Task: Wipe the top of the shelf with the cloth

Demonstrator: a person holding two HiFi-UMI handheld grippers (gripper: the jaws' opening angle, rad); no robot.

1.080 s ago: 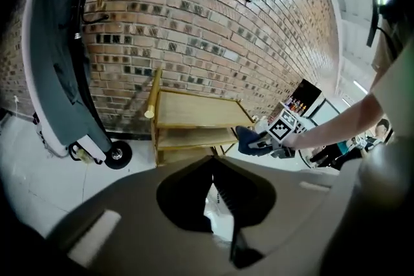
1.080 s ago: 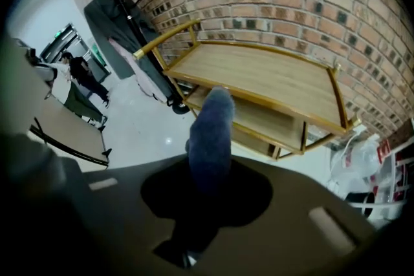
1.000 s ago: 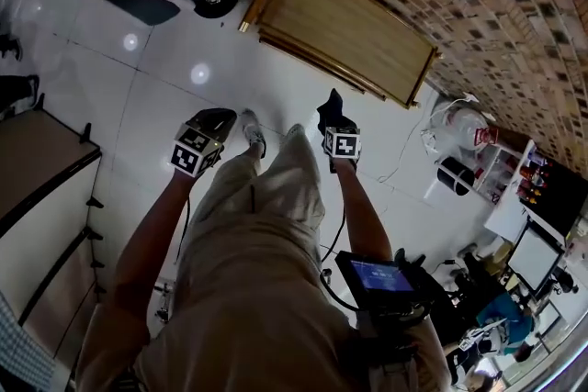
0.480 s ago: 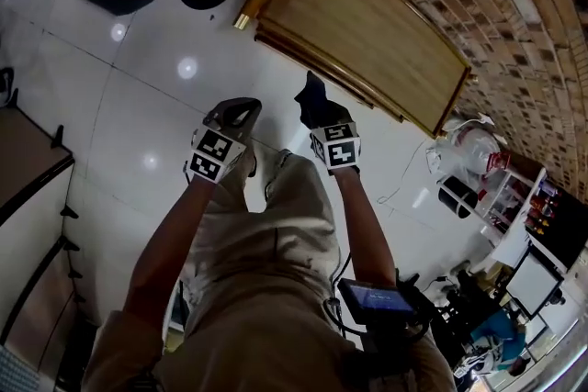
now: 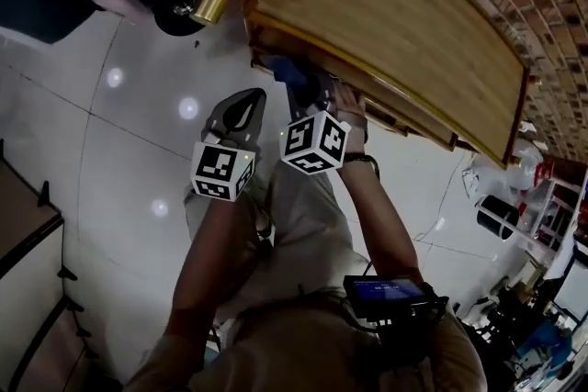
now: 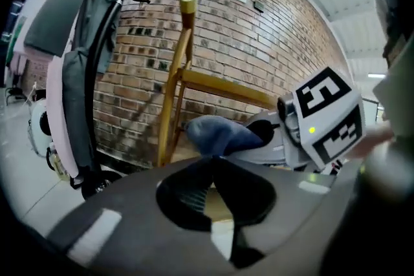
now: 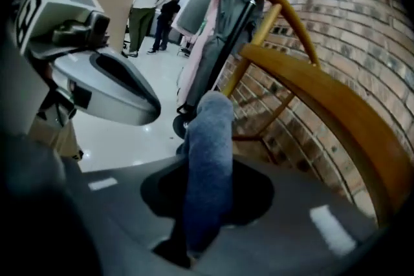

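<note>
Cloth [image 7: 212, 132], blue, bunched in right claw [image 7: 206, 171]

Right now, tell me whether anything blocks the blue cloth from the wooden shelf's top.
Nothing visible does: the blue cloth, clamped in the right gripper, is at the front edge of the wooden shelf top.

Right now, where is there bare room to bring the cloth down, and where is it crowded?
The shelf top is bare from the post to its far end. The floor left of the left gripper is open too. Crowded: the shelf's front edge, where the right gripper holds the cloth beside the left.
</note>
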